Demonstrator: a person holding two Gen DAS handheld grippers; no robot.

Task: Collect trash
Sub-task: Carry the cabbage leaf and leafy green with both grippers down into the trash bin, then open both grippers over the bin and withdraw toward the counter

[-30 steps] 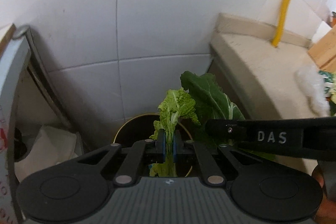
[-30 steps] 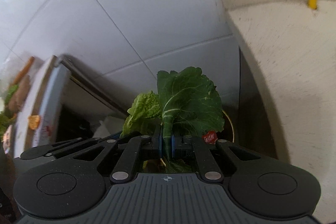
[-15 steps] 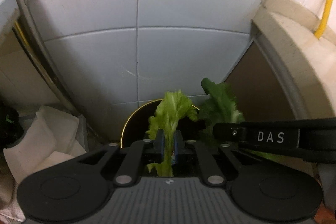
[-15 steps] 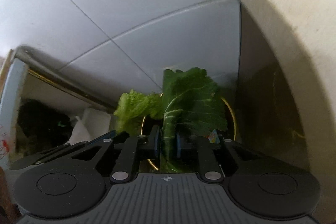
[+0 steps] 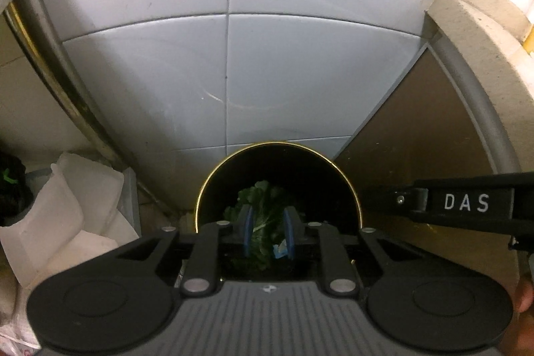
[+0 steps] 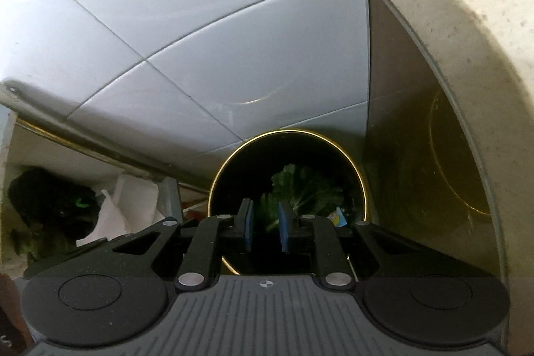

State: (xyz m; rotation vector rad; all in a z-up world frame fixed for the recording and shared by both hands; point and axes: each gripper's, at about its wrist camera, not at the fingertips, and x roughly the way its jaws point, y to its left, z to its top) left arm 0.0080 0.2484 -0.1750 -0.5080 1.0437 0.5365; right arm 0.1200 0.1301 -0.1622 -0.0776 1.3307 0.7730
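- Left gripper (image 5: 268, 231) above a round black bin (image 5: 213, 189), jaws just opened, apart, gripping nothing.
- Right gripper (image 6: 266, 224) likewise parted, empty.
- Green leaves (image 6: 307, 189) lie inside the bin.

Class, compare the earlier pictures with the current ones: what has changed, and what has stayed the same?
Both grippers' jaws have just been opening: the left gripper and right gripper let go of their leaves, which now lie inside the black bin. The bin stayed against the tiled wall.

Black hand-held gripper (image 5: 268, 234), blue pads (image 5: 247, 232), ribbed grey body, white "DAS" lettering
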